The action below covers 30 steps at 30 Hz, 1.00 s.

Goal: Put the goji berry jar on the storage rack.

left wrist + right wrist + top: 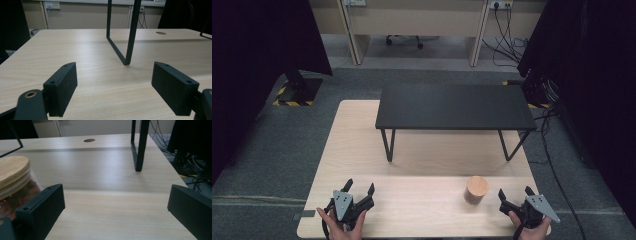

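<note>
Jar (476,189) with wooden lid on table (412,210), left tongs (360,189) spread, right tongs (515,192) spread (both holding nothing)

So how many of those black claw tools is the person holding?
2. The left gripper is at the near left corner of the wooden table, jaws open; the right gripper is at the near right corner, jaws open, just right of the lidded jar.

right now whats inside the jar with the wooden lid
The jar stands shut under its bamboo lid. Through the glass the right gripper view shows something reddish-brown; what it is cannot be told, and the lid hides the top.
</note>
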### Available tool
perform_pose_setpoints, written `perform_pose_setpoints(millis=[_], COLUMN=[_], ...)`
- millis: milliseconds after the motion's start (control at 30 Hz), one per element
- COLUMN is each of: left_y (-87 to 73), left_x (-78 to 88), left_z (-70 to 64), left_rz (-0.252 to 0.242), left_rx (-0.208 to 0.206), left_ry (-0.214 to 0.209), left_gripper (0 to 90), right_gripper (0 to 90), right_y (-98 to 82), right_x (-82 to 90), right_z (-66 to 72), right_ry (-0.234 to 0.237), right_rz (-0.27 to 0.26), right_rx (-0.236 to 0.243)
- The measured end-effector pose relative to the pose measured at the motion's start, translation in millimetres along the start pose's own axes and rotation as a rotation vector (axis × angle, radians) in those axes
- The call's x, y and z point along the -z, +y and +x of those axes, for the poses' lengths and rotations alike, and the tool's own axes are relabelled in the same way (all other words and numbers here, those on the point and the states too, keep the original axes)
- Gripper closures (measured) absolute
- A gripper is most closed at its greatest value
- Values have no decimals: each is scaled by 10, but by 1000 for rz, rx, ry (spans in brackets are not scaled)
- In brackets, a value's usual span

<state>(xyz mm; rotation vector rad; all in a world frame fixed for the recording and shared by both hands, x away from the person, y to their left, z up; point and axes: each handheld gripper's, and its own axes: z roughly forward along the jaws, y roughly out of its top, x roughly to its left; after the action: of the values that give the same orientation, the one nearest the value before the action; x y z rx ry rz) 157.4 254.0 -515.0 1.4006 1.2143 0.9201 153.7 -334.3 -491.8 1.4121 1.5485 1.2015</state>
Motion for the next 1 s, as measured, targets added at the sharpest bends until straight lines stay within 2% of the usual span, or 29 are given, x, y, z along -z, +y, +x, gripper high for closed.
perform_pose_setpoints(millis=[33,67,167,200,300,467,533,633,900,1000], left_y=[2,2,2,1,-2,3,5,2,1,-3], left_x=[-1,-2,-2,0,1,-1,-3,-1,0,3], left_z=[6,9,12,14,24,22,24,35,32,45], left_rz=[1,1,1,0,-1,2,2,1,0,-2], left_rx=[4,9,15,18,28,28,33,41,34,41], left_ry=[-1,-1,0,0,1,3,3,2,-1,-3], left_gripper=[198,197,194,194,194,195,195,194,195,195], right_gripper=[14,14,19,19,47,50,50,51,58,58], right_y=[1,1,3,3,19,65,84,107,131,155], right_x=[5,5,-4,-4,-36,-110,-140,-160,-212,-248], right_z=[-52,-52,-262,-262,-408,-501,-516,-506,-480,-425], right_ry=[34,34,178,178,296,410,435,441,477,489], right_rz=[1,1,1,1,4,17,23,34,36,44], right_rx=[9,9,67,67,115,175,188,195,231,255])
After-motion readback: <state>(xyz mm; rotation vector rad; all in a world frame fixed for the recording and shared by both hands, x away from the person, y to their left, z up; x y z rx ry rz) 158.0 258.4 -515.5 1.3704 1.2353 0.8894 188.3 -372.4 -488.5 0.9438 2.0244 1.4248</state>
